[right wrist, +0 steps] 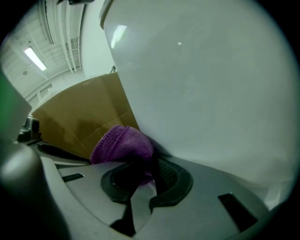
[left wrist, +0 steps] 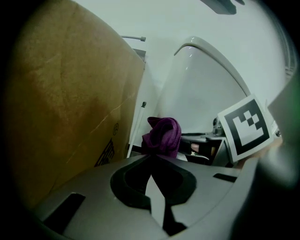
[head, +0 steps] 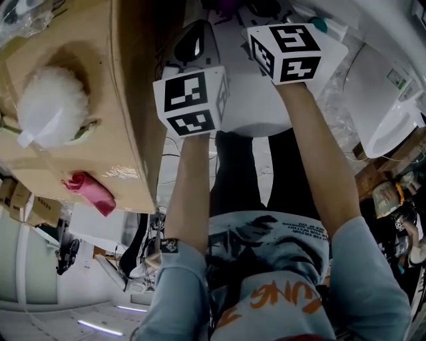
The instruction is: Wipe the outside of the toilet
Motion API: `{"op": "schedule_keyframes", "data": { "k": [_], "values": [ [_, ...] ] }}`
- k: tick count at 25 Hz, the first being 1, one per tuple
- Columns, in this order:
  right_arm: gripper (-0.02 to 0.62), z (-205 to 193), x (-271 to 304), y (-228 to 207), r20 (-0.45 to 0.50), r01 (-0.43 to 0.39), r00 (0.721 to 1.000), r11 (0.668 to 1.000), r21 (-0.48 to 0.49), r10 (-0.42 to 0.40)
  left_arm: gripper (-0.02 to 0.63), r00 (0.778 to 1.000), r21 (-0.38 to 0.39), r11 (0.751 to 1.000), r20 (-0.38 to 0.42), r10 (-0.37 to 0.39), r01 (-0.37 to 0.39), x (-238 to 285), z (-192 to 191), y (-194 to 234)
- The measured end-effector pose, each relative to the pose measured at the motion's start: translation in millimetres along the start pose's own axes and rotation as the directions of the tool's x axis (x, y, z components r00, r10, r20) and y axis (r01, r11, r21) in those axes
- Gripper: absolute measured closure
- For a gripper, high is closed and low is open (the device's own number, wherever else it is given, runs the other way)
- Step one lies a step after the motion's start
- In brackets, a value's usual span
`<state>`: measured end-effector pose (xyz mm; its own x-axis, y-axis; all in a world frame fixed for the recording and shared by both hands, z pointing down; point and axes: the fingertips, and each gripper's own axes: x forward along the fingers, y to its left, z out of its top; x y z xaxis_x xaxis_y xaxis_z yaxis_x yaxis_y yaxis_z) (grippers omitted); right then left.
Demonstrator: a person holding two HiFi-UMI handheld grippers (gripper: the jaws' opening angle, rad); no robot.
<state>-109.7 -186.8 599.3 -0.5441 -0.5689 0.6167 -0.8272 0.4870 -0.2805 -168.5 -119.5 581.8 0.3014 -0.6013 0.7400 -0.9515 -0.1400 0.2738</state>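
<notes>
A purple cloth (right wrist: 123, 143) is bunched against the white toilet's (right wrist: 201, 79) smooth outer wall. My right gripper (right wrist: 143, 169) is shut on it, and purple shows between its dark pads. In the left gripper view the same cloth (left wrist: 162, 136) narrows down into the closed tips of my left gripper (left wrist: 150, 158), with the toilet (left wrist: 201, 84) rising behind. The right gripper's marker cube (left wrist: 246, 126) sits just to that cloth's right. From the head view both marker cubes (head: 191, 100) (head: 289, 50) reach forward over the toilet (head: 256, 120), and a scrap of purple cloth (head: 223, 3) shows at the top edge.
A big cardboard box (head: 80, 80) stands close on the left of the toilet, leaving a narrow gap. A white fluffy bundle (head: 52, 103) and a pink item (head: 90, 192) rest on the box. Another white fixture (head: 383, 100) lies to the right.
</notes>
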Motion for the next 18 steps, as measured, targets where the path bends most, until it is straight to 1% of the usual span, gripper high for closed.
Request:
{"op": "schedule_keyframes", "data": {
  "k": [4,8,10,14,18],
  "values": [
    [0.535,-11.4,-3.8,-10.1,-0.015,0.01,1.0,1.0,0.017,-0.01,0.584,1.0,0.012,1.0,-0.009,0.006,-0.006,1.4,-1.0,1.0],
    [0.537,-28.0,-13.8,-27.5,-0.033,0.03,0.999,0.995,0.095,-0.027,0.584,1.0,0.023,1.0,-0.027,0.005,-0.004,2.2,-4.6,-9.4],
    [0.537,-33.2,-19.1,-34.3,-0.041,0.039,0.999,0.994,0.101,-0.035,0.584,0.999,0.022,1.0,-0.033,0.002,-0.002,2.1,-5.9,-14.9],
    [0.538,-37.2,-28.8,-47.1,-0.047,0.046,0.998,0.995,0.092,-0.042,0.584,0.999,0.047,0.999,-0.037,-0.011,0.012,3.4,-5.1,-29.3],
    [0.538,-44.8,-43.0,-62.5,-0.056,0.062,0.997,0.991,0.123,-0.055,0.584,0.998,0.053,0.998,-0.047,-0.03,0.032,5.6,-6.3,-48.1]
  ]
}}
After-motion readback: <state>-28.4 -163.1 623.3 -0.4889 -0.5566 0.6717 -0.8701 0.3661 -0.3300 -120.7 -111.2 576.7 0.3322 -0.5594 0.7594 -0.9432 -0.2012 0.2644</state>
